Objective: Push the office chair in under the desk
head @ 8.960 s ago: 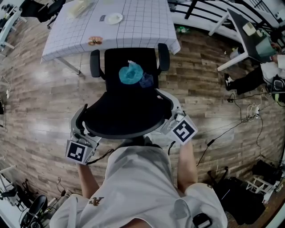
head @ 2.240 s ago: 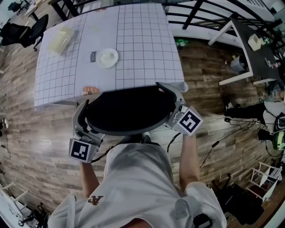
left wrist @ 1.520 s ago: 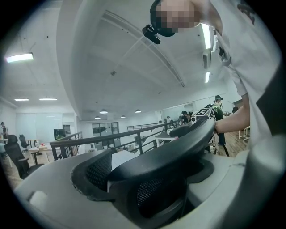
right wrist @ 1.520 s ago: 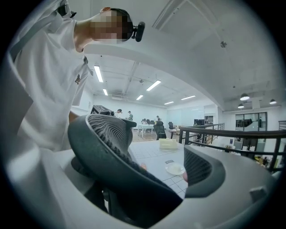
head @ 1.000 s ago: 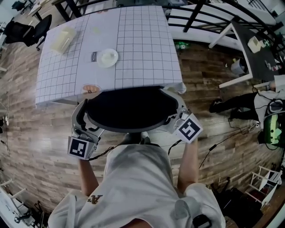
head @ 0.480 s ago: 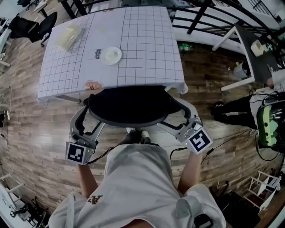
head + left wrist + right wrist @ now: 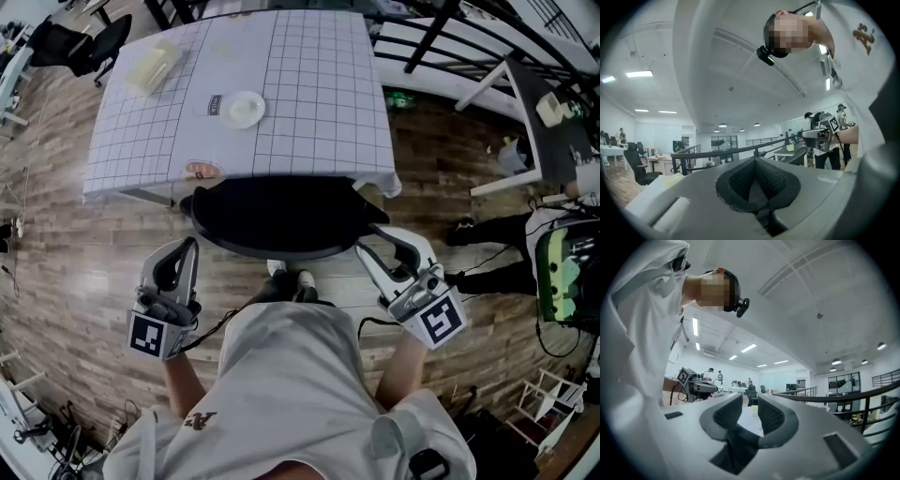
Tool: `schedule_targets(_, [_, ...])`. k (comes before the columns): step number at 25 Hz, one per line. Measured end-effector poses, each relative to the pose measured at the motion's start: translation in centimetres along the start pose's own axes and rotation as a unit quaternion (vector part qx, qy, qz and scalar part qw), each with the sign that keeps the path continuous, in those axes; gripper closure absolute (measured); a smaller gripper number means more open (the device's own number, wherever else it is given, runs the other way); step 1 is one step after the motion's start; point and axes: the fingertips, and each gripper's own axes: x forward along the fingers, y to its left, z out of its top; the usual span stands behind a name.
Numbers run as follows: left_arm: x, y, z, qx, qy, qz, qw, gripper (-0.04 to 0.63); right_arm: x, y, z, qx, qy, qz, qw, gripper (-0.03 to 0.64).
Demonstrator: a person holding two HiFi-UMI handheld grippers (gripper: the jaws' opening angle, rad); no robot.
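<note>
The black office chair (image 7: 272, 217) stands with its seat under the desk (image 7: 309, 103), which wears a white grid cloth; only the curved backrest shows in the head view. My left gripper (image 7: 187, 246) is off the backrest's left end, shut, with nothing between its jaws. In the left gripper view the left gripper (image 7: 757, 163) points up at the ceiling. My right gripper (image 7: 375, 242) is just off the backrest's right end. Its jaws are closing with a narrow gap and nothing in it, as the right gripper (image 7: 750, 405) shows in its own view.
On the desk are a white plate (image 7: 244, 109) and a pale box (image 7: 155, 66). My shoes (image 7: 291, 279) stand behind the chair. Another black chair (image 7: 80, 42) is at the far left. A white desk frame (image 7: 511, 178), floor cables and a person's legs (image 7: 492, 234) are to the right.
Both grippers have let go of the backrest's ends and drawn back toward me, their jaws coming together. The chair, out in the room at first, now stays under the desk.
</note>
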Motion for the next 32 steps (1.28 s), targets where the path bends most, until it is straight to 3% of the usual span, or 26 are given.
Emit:
schedule_targets(4, [0.2,-0.3,2.6,-0.004,-0.041,-0.005,0.9991,0.592,1.4,0.0,1.4,0.015,-0.039,-0.005,0.999,0.615])
schedule_targets(10, [2.3,-1.4,5.1,-0.005,-0.084,-0.013,0.9964,0.592,4.0,1.4,0.8,0.03,-0.026,-0.011,0.999,0.615])
schedule_targets(32, [4.0,-2.4,4.1,-0.024,-0.076,-0.037,0.9961,0.594,4.3,1.4,0.3,0.036,-0.013,-0.012,0.999,0.615])
